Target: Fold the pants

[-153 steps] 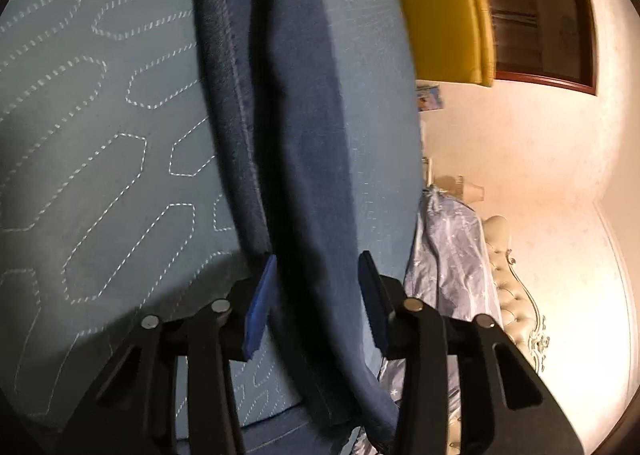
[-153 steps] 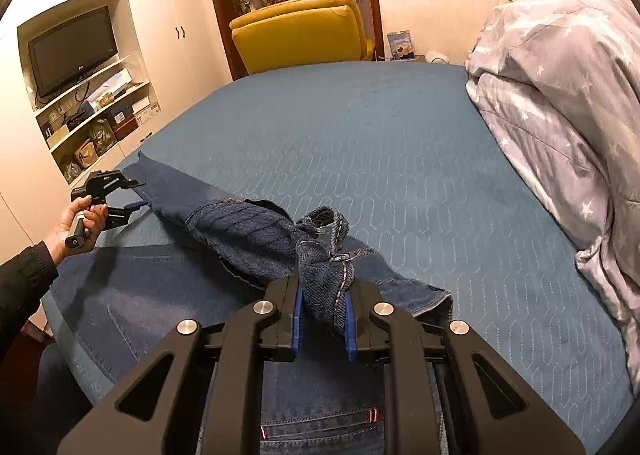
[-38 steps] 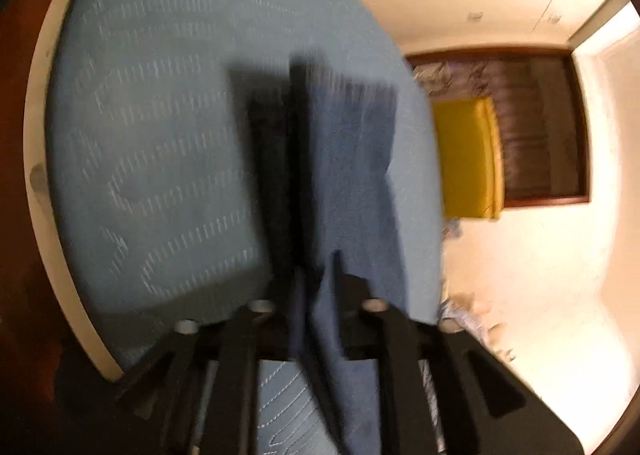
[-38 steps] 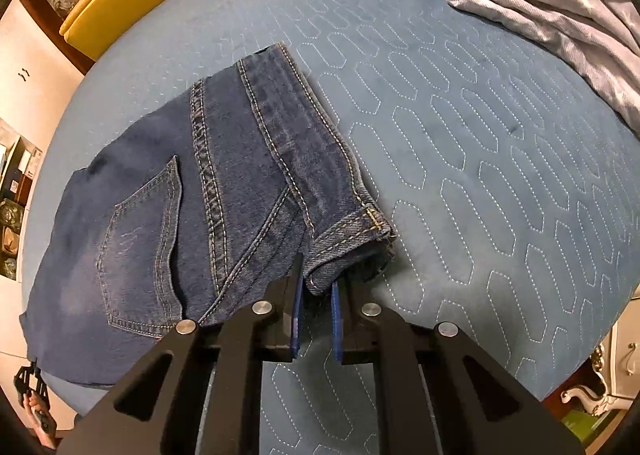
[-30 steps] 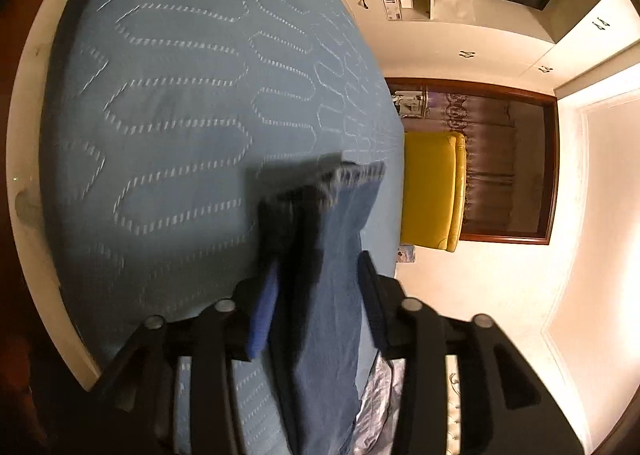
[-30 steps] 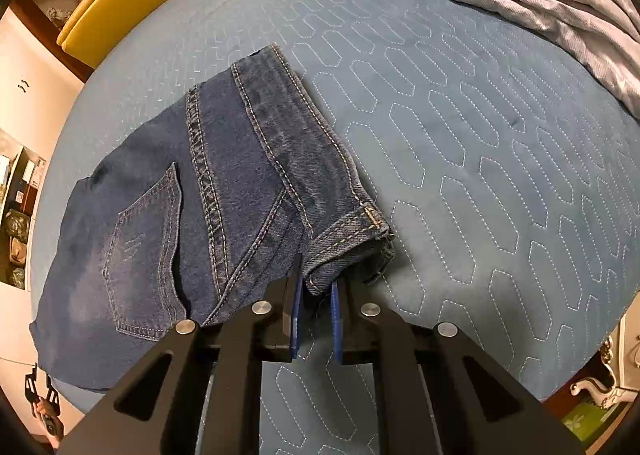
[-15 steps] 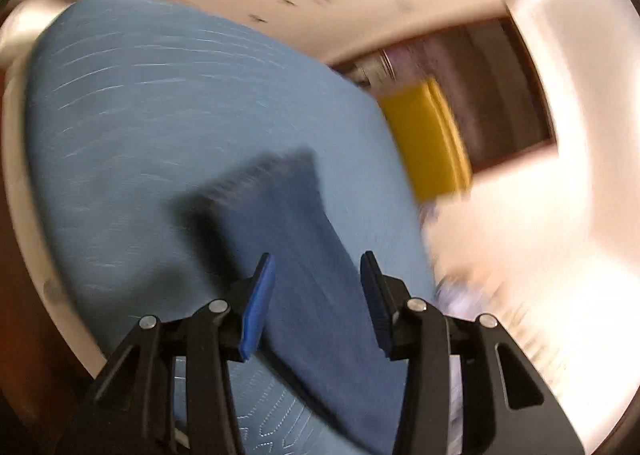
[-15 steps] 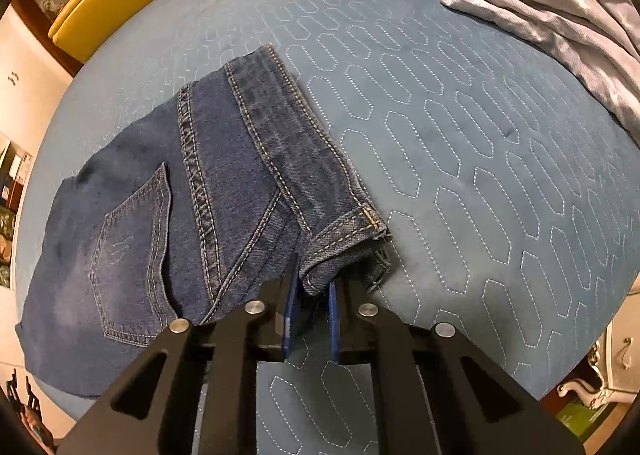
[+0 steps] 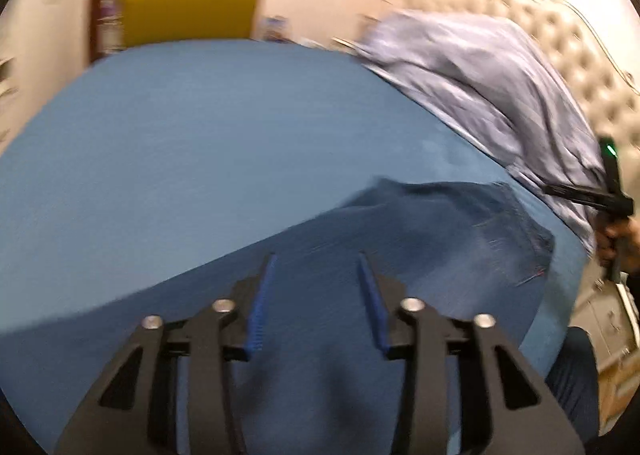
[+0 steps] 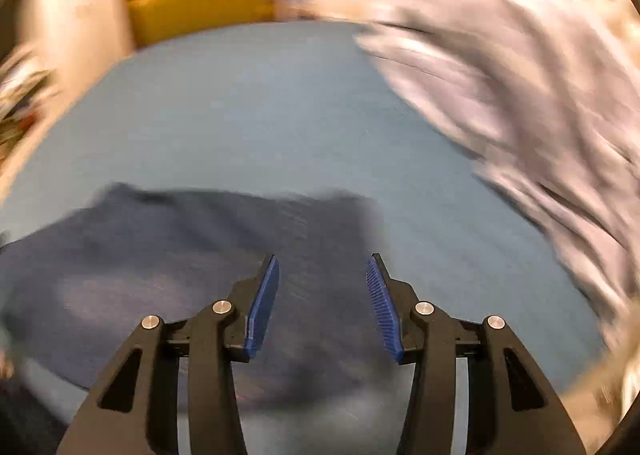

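**Jeans lie folded, both grippers free**

A wide bed (image 10: 280, 127) with a matte blue quilted cover fills both views; a crumpled grey duvet (image 9: 500, 87) is at 2 o'clock, a yellow armchair (image 9: 188, 7) at 11. The pants (image 10: 180, 255), thick dark denim, lie flat as a compact block at 6 to 9 o'clock. Left gripper (image 9: 316, 299) and right gripper (image 10: 322, 301) are spread, holding nothing. The fold seems complete; next probably only smoothing.
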